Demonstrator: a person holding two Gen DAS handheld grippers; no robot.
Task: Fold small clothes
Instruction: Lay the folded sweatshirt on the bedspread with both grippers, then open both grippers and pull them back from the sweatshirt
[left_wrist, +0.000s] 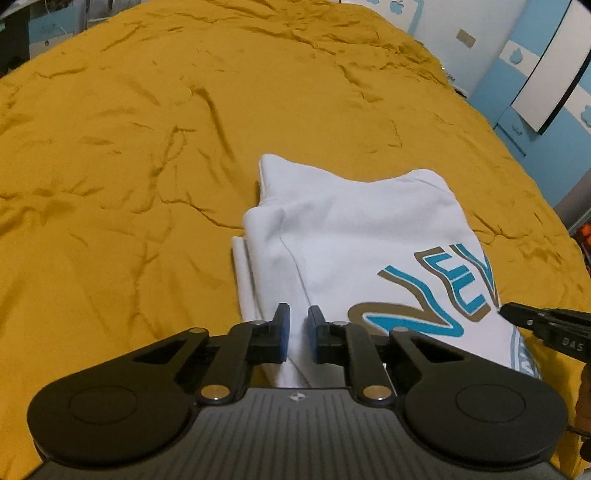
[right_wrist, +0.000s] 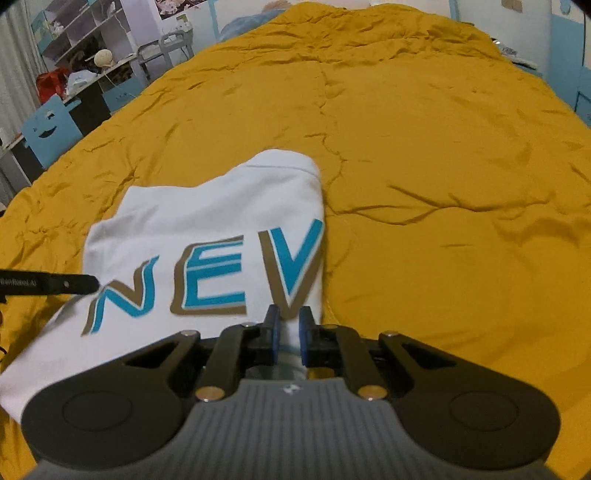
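A white T-shirt (left_wrist: 351, 229) with blue and brown letters lies partly folded on a mustard-yellow bedspread (left_wrist: 129, 147). In the left wrist view my left gripper (left_wrist: 299, 321) is shut on the shirt's near left edge, white cloth filling the narrow gap between its blue pads. My right gripper's black tip (left_wrist: 506, 312) enters from the right at the shirt's other edge. In the right wrist view the T-shirt (right_wrist: 207, 206) shows the letters NEV, and my right gripper (right_wrist: 289, 321) is shut on its near right edge. The left gripper's tip (right_wrist: 94, 284) reaches in from the left beside the letter N.
The wrinkled bedspread (right_wrist: 443, 184) stretches far beyond the shirt on all sides. A blue and white wardrobe (left_wrist: 535, 74) stands past the bed's right edge. A cluttered desk and shelves (right_wrist: 74, 74) and a blue chair (right_wrist: 48, 129) stand past its left edge.
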